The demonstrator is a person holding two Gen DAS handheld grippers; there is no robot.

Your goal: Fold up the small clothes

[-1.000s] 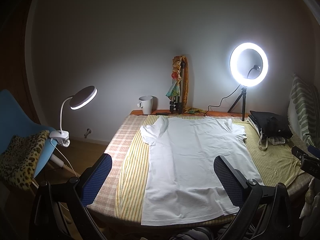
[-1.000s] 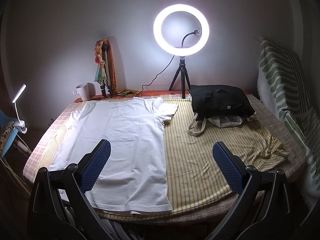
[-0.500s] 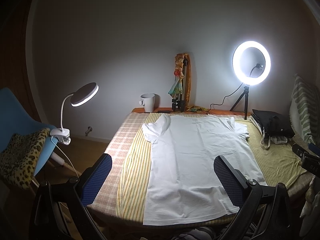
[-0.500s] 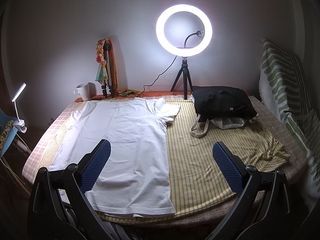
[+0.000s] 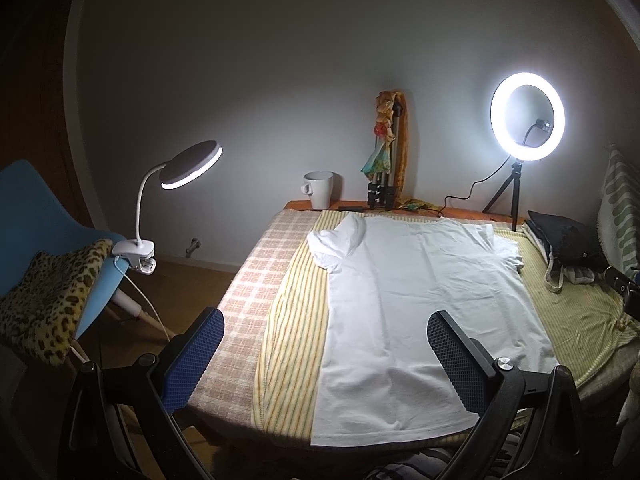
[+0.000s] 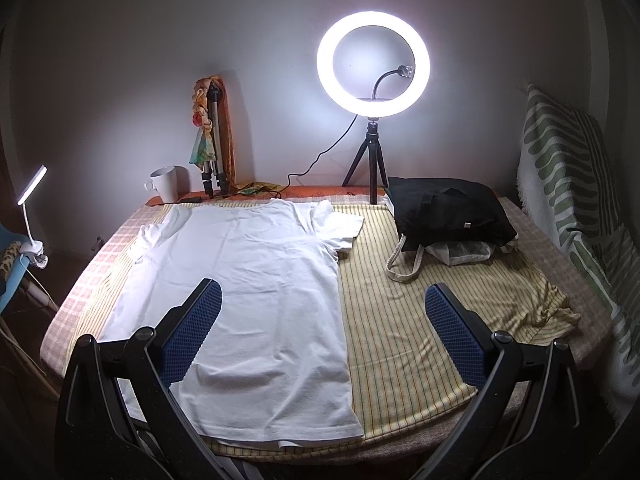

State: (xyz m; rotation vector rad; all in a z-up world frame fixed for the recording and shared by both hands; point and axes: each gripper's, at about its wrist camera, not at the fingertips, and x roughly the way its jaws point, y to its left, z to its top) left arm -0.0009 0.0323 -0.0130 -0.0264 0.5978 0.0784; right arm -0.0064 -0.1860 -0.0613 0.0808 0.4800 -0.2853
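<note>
Shirt: white tee point(image 5: 420, 308) lying flat on striped cloth point(image 6: 412, 320) on table, collar end far, hem twd us.
Axis: we're reading long axis as running straight away from both grippers.
L gripper point(image 5: 324, 356): jaws wide apart, holding nothing, hovering over hem; nearer.
R gripper point(image 6: 320, 336): jaws wide apart, empty, straddling tee's right edge.

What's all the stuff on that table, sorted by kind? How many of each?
Clothes: 1, white cotton T-shirt
Lights: 1, glowing ring light on a tripod
Bags: 1, black fabric bag
Mugs: 1, white ceramic mug
Folded tripods: 1, scarf-draped
Total: 5
</note>
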